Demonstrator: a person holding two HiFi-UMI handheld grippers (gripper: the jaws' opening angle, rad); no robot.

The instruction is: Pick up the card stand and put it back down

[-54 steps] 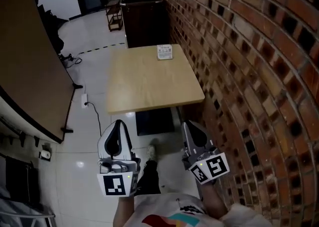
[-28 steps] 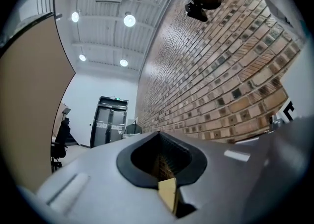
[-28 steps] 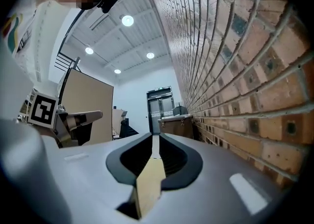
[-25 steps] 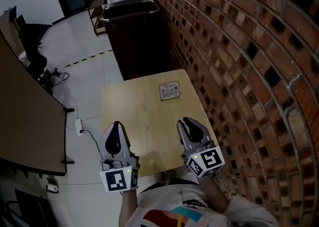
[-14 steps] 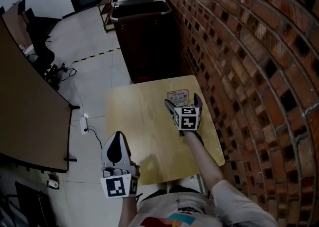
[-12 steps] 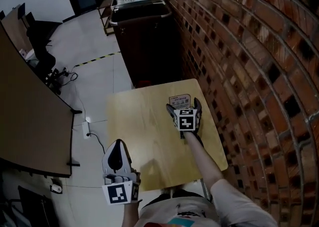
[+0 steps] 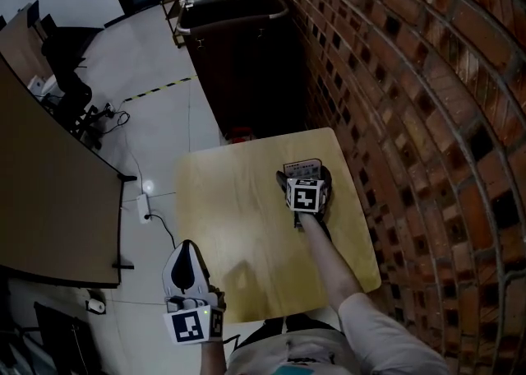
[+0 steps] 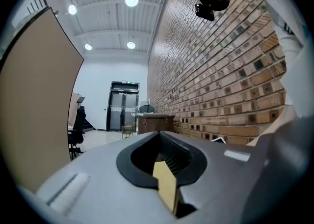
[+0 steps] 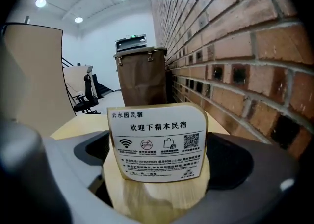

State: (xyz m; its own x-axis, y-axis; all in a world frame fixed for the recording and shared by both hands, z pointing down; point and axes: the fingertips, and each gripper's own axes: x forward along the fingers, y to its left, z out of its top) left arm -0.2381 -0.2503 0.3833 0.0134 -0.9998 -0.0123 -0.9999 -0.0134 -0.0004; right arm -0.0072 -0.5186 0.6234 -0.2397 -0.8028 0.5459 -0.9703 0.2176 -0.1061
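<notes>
While the head view gives me only the top edge of the card stand (image 7: 301,167) peeking past the right gripper (image 7: 304,174) and its marker cube (image 7: 302,196), it does place the stand on the far right part of the wooden table (image 7: 230,201), near the brick wall (image 7: 427,118). The right gripper view fills in what is covered there. The stand sits upright on the tabletop, its printed white face turned to the camera above a pale wooden base, squarely between the two jaws. Those jaws have just been opening and now stand wide apart, one to each side of the stand, and I see no pad pressing on it. That view also shows the dark cabinet (image 7: 238,44) beyond the table's far end. The left gripper (image 7: 187,248) hangs off the table's near left corner in the head view. Its own view shows its jaws brought together, tips meeting, nothing held between them.
</notes>
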